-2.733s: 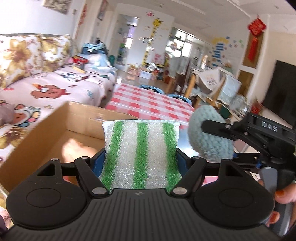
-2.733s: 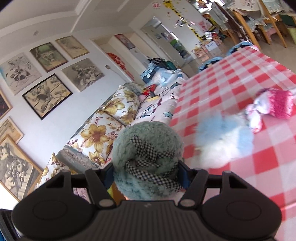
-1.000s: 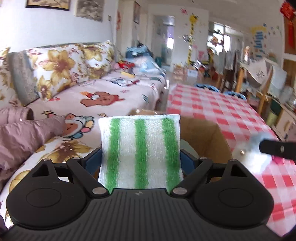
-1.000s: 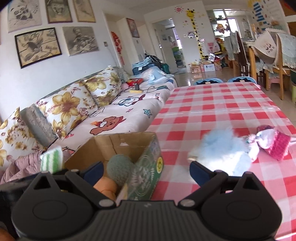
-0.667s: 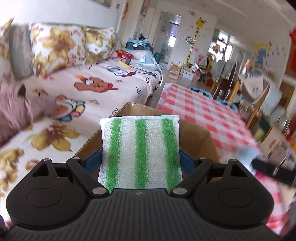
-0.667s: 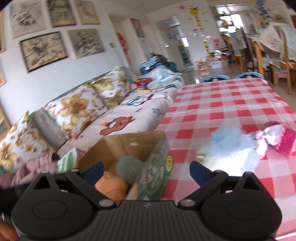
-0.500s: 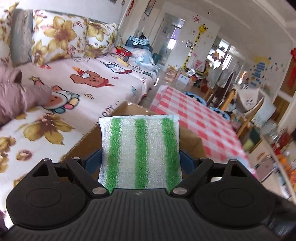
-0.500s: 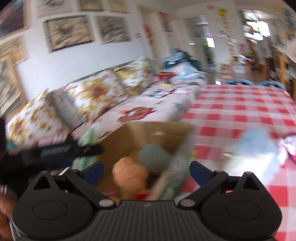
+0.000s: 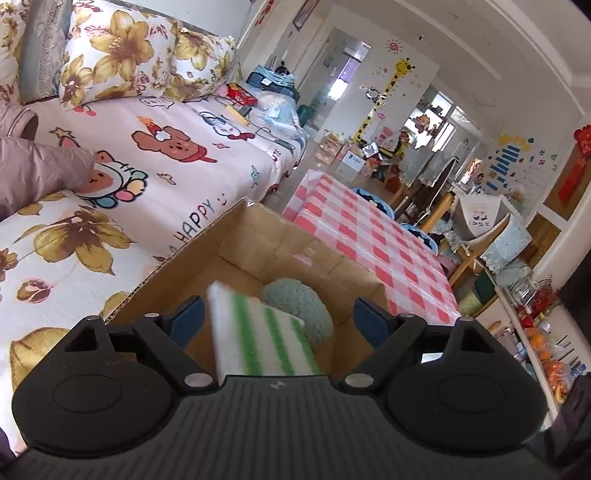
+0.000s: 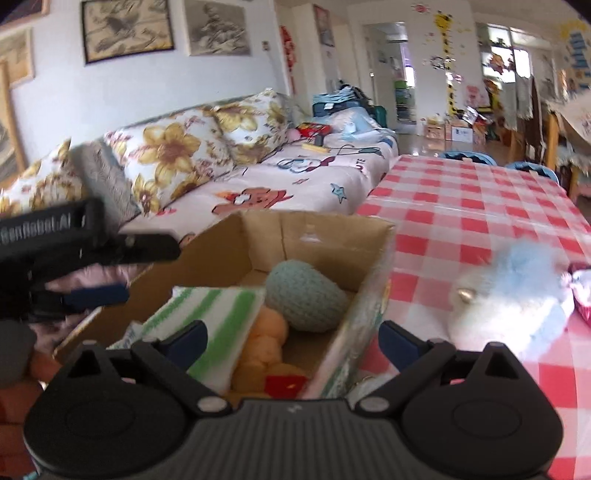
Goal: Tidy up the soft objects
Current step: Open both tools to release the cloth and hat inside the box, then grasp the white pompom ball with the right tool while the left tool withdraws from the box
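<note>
Checkered desk [image 10: 476,206] beside floral sofa [image 9: 122,122]. Cardboard box [image 10: 317,229] holding green-striped cloth [image 10: 207,314], teal knitted ball [image 10: 306,295], orange plush [image 10: 266,343]. Both grippers, left [image 9: 277,314] and right [image 10: 291,332], fingers spread, empty. Blue fluffy toy [image 10: 513,295] outside.

striped cloth [image 10: 207,314] inside cardboard box [image 10: 332,236]

Home living room. Sofa [image 10: 258,184] with floral cushions [image 9: 110,55], framed pictures [image 10: 127,27] on wall, giraffe height chart [image 9: 384,92], checked cloth on worktop [image 10: 480,206], dining chairs [image 9: 436,199] beyond.
</note>
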A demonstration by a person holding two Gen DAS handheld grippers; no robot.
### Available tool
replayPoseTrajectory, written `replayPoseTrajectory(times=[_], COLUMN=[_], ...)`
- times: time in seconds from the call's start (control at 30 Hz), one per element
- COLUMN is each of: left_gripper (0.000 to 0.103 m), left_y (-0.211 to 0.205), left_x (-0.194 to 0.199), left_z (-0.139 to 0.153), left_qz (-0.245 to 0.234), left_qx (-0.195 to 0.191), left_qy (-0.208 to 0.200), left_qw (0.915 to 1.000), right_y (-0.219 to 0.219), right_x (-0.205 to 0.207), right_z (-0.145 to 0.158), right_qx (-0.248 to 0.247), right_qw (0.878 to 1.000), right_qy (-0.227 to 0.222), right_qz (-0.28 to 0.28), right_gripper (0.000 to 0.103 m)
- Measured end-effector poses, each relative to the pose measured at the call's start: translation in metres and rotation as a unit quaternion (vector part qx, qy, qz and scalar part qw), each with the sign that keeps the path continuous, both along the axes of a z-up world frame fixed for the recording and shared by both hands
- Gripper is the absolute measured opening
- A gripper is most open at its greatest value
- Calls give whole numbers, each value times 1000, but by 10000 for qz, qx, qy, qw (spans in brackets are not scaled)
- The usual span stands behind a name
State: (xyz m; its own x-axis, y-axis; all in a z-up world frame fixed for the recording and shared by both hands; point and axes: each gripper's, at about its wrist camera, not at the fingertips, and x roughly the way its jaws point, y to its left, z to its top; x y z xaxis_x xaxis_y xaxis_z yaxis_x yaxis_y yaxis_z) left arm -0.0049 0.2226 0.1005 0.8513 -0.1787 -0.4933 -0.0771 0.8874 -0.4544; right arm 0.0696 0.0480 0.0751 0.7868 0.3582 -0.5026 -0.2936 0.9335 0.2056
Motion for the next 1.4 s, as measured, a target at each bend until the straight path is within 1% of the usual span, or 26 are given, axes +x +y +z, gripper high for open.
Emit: replayPoseTrajectory(times=[0.07,0.2,0.3,0.47,0.53,0.63,0.7,0.77,0.87,1.0,1.03,1.1,1.17,1.3,1.37,1.4], left_gripper=[103,103,103,103,103,103,103,103,103,103,103,103,103,103,103,103], left_y=[-3,-12,-17,-24,-25,-28,-30,-31,-30,-31,-31,-33,-33,-35,-36,-37], left_x=[-1,-5,-8,-10,-12,-13,-14,-13,-12,-9,-8,-8,-8,-8,-8,-7], left_z=[0,2,1,0,-1,-1,-1,-1,-2,-4,-4,-4,-5,-6,-7,-7], left_qz=[-14,12,-32,-113,-141,-190,-228,-279,-355,-457,-487,-540,-586,-667,-693,-708], left_qx=[24,235,275,393,397,444,522,577,587,656,681,721,756,852,903,920], left_qy=[9,-44,-50,-59,-52,-57,-75,-97,-97,-71,-71,-81,-93,-125,-126,-123], left_qw=[10000,9997,9996,9991,9991,9988,9983,9979,9976,9968,9965,9959,9954,9941,9934,9932], right_y=[-9,-29,-43,-70,-74,-71,-68,-64,-58,-55,-53,-51,-50,-49,-51,-51], right_x=[-2,-5,-7,-7,-6,-5,-4,-1,3,5,6,7,8,6,7,6], right_z=[4,9,10,3,-3,-19,-33,-47,-60,-64,-65,-68,-71,-74,-73,-73], right_qx=[86,324,399,527,376,-75,-281,-483,-668,-602,-623,-672,-710,-669,-619,-625], right_qw=[9999,9989,9980,9965,9976,9986,9977,9961,9949,9956,9954,9947,9941,9939,9943,9944], right_qy=[-66,-103,-106,99,250,464,607,731,706,575,554,532,538,556,554,554], right_qz=[-113,-321,-468,-639,-525,-225,-57,87,260,435,480,566,617,682,666,648], right_gripper=[99,99,99,99,99,98,95,87,82,78,76,68,55,49,43,41])
